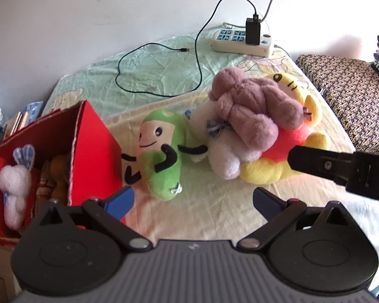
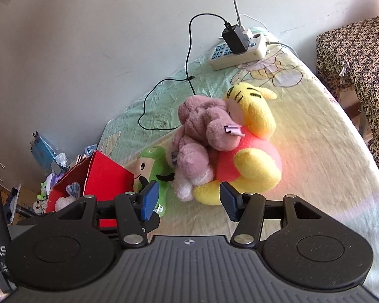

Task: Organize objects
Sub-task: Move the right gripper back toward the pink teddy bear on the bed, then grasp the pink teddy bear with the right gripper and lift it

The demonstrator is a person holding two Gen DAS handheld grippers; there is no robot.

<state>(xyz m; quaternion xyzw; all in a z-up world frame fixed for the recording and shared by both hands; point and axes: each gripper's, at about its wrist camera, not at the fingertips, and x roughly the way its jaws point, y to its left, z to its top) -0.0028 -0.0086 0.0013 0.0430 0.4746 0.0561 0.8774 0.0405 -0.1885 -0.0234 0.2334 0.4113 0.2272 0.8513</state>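
Your right gripper [image 2: 188, 199] was wide open and empty, just short of the yellow toy [image 2: 250, 156] piled at 12 o'clock on the bed [image 2: 328, 176]. Your left gripper [image 1: 193, 203] was wide open and empty too. You were picking up; next, I think, close on the toy and carry it to the red box [image 1: 93, 136] at 9 o'clock.

plush toys on bed [image 1: 164, 151]: 4 | red box [image 1: 96, 139]: 1 | power strip [image 1: 240, 44]: 1

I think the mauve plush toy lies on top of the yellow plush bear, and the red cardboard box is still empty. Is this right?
Not quite. The mauve plush toy does lie on the yellow plush bear, but the red cardboard box is not empty: the left wrist view shows a white plush toy inside it.
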